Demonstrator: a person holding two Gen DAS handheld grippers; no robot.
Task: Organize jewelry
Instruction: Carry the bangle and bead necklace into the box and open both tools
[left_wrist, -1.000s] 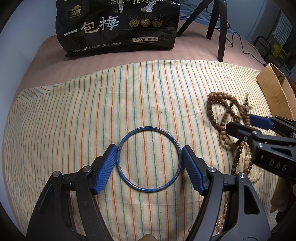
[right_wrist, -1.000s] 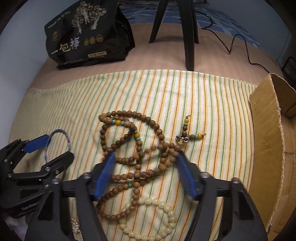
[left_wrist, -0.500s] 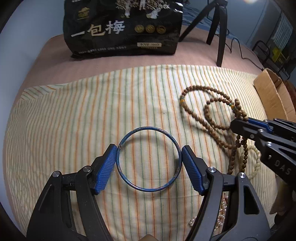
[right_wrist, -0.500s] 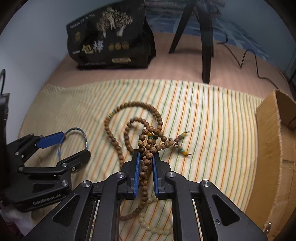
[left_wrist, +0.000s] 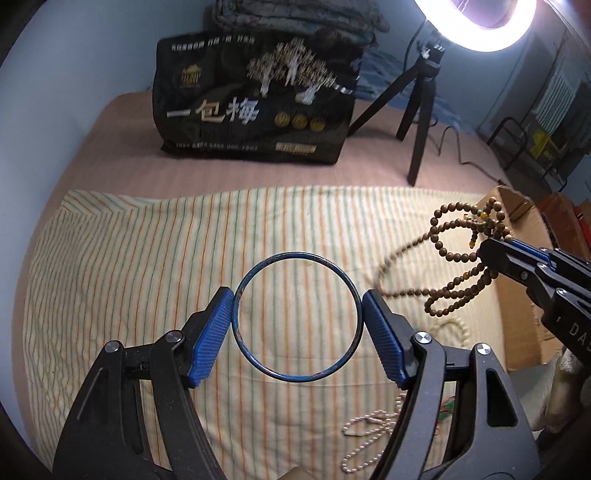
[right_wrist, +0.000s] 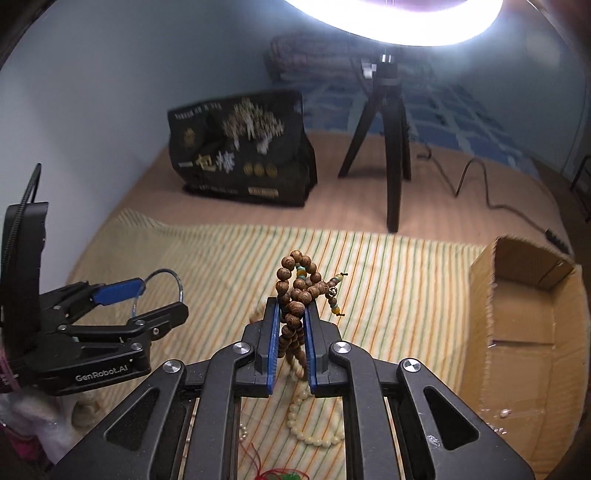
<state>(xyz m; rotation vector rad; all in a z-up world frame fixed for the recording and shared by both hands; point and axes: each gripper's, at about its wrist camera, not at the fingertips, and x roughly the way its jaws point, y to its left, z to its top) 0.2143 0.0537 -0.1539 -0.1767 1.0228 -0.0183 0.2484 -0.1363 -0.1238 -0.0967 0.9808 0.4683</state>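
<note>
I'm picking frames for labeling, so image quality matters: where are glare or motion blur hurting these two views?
Left wrist: ring light blows out the top right; the hanging end of the wooden bead strand smears, while the blue bangle stays sharp. Right wrist: the light washes out the top edge, and the black snack bag is softly blurred.

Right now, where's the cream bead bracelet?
The cream bead bracelet lies on the striped cloth in the right wrist view, under the right gripper, which is clamped on the brown wooden bead necklace.

Right gripper (right_wrist: 290, 317) clamps wooden bead necklace (right_wrist: 297, 291) (lifted above cloth (right_wrist: 388, 280))
</note>
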